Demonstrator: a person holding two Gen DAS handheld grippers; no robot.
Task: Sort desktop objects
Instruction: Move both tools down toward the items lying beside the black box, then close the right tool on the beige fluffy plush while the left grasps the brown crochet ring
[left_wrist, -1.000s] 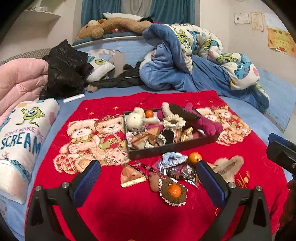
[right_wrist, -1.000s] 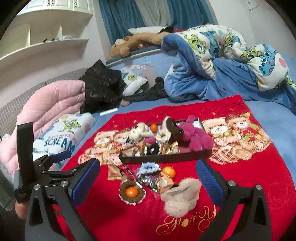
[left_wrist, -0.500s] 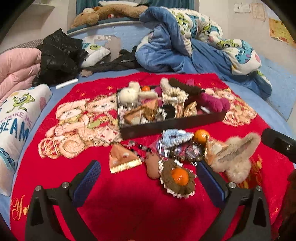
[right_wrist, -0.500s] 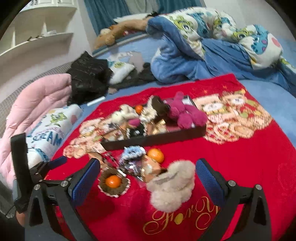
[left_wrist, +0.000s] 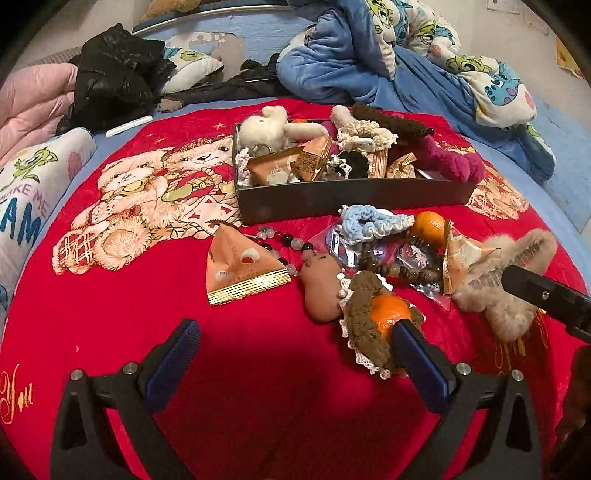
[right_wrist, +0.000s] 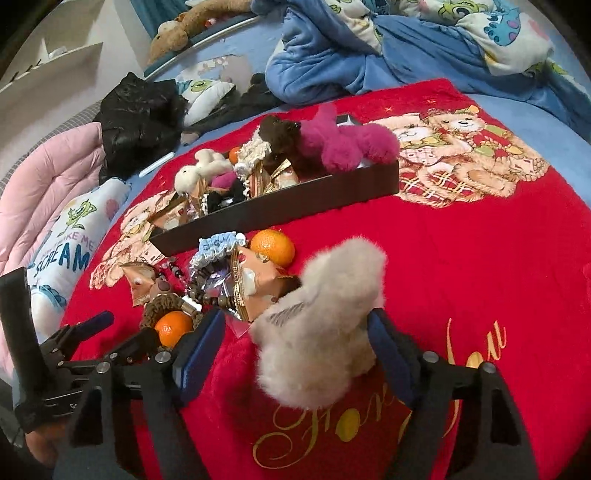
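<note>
A dark tray (left_wrist: 351, 195) (right_wrist: 280, 206) on the red blanket holds plush toys, scrunchies and snack packets. In front of it lie a triangular snack packet (left_wrist: 240, 269), a brown scrunchie around an orange (left_wrist: 384, 317) (right_wrist: 171, 326), a blue scrunchie (left_wrist: 373, 221), bead bracelets, a second orange (right_wrist: 273, 247) and a beige fluffy hair clip (left_wrist: 506, 280) (right_wrist: 325, 328). My left gripper (left_wrist: 295, 354) is open, low over the blanket, its right finger by the brown scrunchie. My right gripper (right_wrist: 295, 347) is open with its fingers on either side of the fluffy clip.
The red teddy-bear blanket (right_wrist: 480, 229) covers a blue bed. A Monsters pillow (left_wrist: 26, 192), pink quilt (right_wrist: 40, 184), black jacket (left_wrist: 114, 77) and a blue duvet heap (left_wrist: 388, 55) ring it at left and back.
Both grippers have moved forward and down toward the loose pile. The right gripper's fingers now straddle the fluffy clip; the left gripper has come close to the brown scrunchie.
</note>
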